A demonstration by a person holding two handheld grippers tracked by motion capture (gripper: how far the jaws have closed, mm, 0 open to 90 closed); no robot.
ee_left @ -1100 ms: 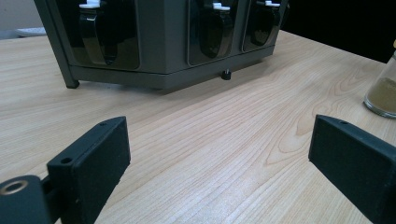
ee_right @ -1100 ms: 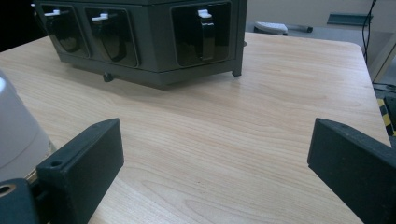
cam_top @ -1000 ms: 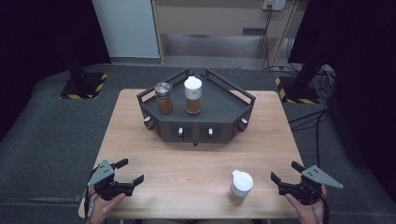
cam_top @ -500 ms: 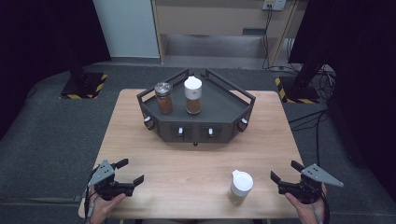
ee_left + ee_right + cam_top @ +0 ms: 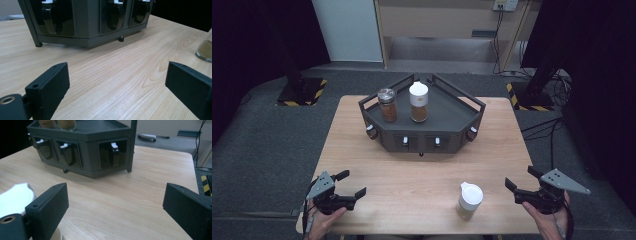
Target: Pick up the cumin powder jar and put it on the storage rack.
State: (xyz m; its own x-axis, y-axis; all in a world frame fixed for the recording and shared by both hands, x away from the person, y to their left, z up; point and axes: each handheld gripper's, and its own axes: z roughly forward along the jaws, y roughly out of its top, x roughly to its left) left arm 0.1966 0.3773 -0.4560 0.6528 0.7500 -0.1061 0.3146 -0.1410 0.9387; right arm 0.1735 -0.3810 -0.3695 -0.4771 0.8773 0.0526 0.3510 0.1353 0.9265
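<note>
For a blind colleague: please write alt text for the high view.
A white-lidded jar stands on the table beside the open right gripper; the open left gripper waits opposite. Two jars stand on a dark rack.

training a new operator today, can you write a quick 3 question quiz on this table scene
1. How many jars stand on top of the dark rack?
2. True or false: the white-lidded jar on the bare table is clamped between the fingers of the right gripper.
3. Which gripper is nearer that jar: A) left gripper B) right gripper?

Key
1. Two: a metal-lidded jar and a white-capped jar.
2. False: the jar stands free beside the right gripper, whose fingers are apart with nothing between them.
3. B
</note>
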